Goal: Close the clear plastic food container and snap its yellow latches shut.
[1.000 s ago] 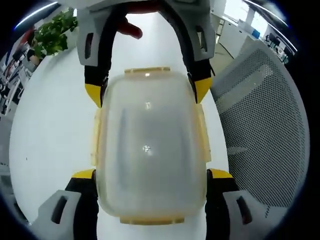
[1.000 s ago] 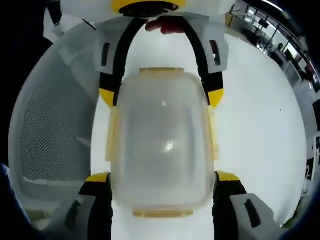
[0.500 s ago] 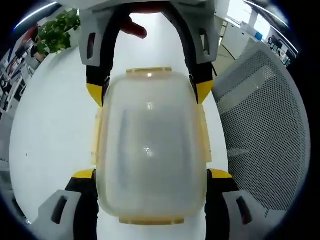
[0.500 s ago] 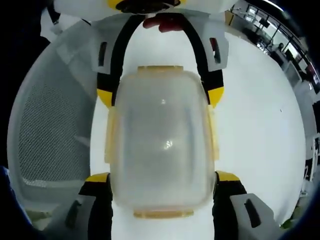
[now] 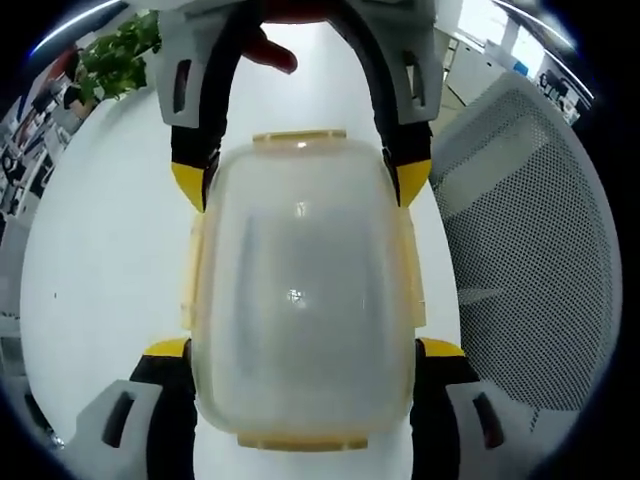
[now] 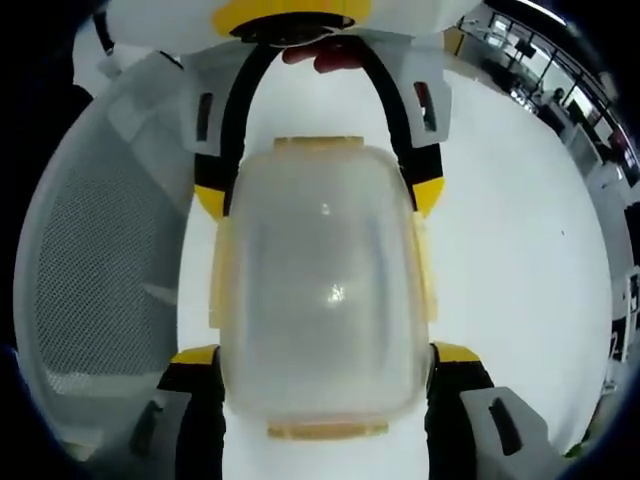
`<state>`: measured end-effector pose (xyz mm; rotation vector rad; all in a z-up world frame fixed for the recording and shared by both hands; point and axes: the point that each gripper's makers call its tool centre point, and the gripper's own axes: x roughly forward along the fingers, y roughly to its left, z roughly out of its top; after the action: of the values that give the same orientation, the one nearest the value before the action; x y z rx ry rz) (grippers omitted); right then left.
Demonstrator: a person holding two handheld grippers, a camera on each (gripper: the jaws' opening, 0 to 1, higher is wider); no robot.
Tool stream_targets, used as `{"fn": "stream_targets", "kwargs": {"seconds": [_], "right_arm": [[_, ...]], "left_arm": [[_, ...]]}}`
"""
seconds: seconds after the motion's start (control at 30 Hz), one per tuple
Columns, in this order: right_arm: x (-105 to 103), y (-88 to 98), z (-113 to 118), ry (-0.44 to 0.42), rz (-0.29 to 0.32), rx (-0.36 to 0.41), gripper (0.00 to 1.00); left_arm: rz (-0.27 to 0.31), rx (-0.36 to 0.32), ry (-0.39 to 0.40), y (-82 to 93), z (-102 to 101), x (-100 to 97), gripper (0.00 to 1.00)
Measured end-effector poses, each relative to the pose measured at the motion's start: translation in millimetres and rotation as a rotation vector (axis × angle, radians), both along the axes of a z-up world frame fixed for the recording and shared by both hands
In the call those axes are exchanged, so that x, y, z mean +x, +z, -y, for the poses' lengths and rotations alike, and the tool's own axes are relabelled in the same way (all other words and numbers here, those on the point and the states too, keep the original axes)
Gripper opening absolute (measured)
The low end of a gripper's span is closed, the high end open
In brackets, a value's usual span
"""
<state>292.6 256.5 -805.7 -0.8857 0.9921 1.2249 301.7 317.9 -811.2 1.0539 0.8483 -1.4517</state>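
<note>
In the left gripper view, your left gripper (image 5: 300, 350) straddles the near end of the clear container (image 5: 300, 300), a yellow-tipped jaw on each long side. The jaws are spread wide and sit beside the walls; whether they press on the plastic you cannot tell from here. The lid is on, and the yellow latches (image 5: 190, 270) along both long sides and both short ends look folded close to the body, though whether they have clicked home is not readable. The right gripper (image 5: 298, 185) comes in from the far end, its jaws also parted around the box. That opposed hold looks meant to steady both ends against sliding on the white table (image 5: 100, 230). A mesh chair (image 5: 520, 250) stands beside the table edge, and a green plant (image 5: 115, 55) sits past the far edge.

In the right gripper view, your right gripper (image 6: 318, 355) frames its own end of the container (image 6: 320, 290) the same way, jaws apart on either flank, with the left gripper (image 6: 320, 195) opposite. The box lies lengthwise between you, near the table edge by the chair. A fingertip (image 6: 335, 55) shows above the far gripper.
</note>
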Motion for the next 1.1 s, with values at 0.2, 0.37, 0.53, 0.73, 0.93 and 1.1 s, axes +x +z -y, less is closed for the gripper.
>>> {"fn": "stream_targets", "kwargs": {"seconds": [0.2, 0.37, 0.53, 0.73, 0.93, 1.1], "right_arm": [[2, 0.0, -7, 0.003, -0.001, 0.005, 0.83], [5, 0.2, -17, 0.004, 0.0, 0.011, 0.84], [6, 0.6, -28, 0.008, 0.001, 0.015, 0.84], [8, 0.8, -41, 0.014, 0.002, 0.017, 0.84], [10, 0.9, -55, 0.022, 0.002, 0.015, 0.84], [12, 1.4, -66, 0.024, 0.004, 0.02, 0.84]], "left_arm": [[0.0, -0.007, 0.006, 0.5, -7, 1.8, 0.9], [0.001, 0.0, 0.01, 0.2, -16, 4.1, 0.9], [0.001, 0.004, 0.015, 0.3, -27, 5.5, 0.9], [-0.001, 0.003, 0.025, 0.0, -40, 6.8, 0.9], [-0.001, 0.004, 0.032, 0.3, -53, 7.8, 0.9], [-0.001, 0.006, 0.035, 0.5, -65, 9.6, 0.9]]}}
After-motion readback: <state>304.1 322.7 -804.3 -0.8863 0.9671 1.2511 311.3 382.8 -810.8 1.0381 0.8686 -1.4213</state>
